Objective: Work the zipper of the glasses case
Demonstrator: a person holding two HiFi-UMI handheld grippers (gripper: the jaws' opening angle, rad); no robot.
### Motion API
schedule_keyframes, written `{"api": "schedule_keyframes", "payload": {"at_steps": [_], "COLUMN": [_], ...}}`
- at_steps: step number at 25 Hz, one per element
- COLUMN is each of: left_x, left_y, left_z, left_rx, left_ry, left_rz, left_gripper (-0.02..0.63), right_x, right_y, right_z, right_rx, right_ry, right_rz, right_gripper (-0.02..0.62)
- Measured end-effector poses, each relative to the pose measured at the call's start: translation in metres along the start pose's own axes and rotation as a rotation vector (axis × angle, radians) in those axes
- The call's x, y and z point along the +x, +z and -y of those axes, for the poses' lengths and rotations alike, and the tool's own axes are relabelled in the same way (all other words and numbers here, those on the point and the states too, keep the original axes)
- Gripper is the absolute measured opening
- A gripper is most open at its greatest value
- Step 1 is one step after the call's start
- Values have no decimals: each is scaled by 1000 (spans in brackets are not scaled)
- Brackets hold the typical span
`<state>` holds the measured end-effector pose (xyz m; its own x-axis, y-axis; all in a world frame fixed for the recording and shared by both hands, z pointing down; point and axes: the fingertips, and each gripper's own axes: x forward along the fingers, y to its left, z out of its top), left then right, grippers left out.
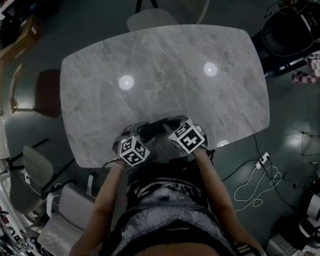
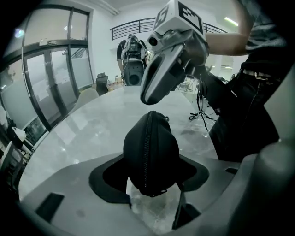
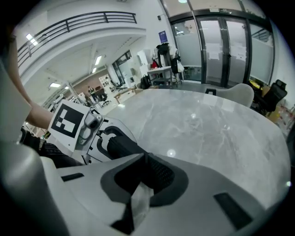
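Observation:
A black zippered glasses case point(image 2: 150, 152) lies lengthwise between my left gripper's point(image 2: 152, 162) jaws, which are shut on its sides, zipper line facing up. In the head view the case point(image 1: 159, 125) sits over the near edge of the marble table point(image 1: 170, 70), between the left gripper point(image 1: 141, 133) and the right gripper point(image 1: 169, 132). Seen from the left gripper view, the right gripper point(image 2: 148, 97) hangs tip-down just above the case's far end, jaws together. In the right gripper view the jaws point(image 3: 144, 159) are shut, with the case point(image 3: 160, 174) right beneath them; I cannot see anything pinched.
Chairs stand round the table, one at the far side point(image 1: 170, 6) and one at the left point(image 1: 38, 91). A white cable point(image 1: 255, 183) trails on the floor at the right. The person's body fills the near side below the grippers.

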<state>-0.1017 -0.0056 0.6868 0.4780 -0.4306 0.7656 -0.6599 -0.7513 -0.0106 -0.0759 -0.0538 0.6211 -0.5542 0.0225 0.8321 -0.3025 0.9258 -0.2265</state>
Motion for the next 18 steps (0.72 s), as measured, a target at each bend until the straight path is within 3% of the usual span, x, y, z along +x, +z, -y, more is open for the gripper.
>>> {"api": "schedule_keyframes", "payload": {"at_steps": [3,10,18], "left_x": [8,22,6], "left_y": [-3,-24,-31], "left_z": [6,6,-7], "left_rx": [16,27,-5], "left_ry": [-19,-16,45], "left_rz": [-27,-135,-107], "left_gripper": [256,256,284], "right_x": [13,25,34], "right_y": [-11,-9,3], "right_z": [-3,-10,1], "right_rx": [-28,34,70], "right_ry": [-12,41,-4], "right_rz": [-46,-13,40], "right_gripper": [67,67,67]}}
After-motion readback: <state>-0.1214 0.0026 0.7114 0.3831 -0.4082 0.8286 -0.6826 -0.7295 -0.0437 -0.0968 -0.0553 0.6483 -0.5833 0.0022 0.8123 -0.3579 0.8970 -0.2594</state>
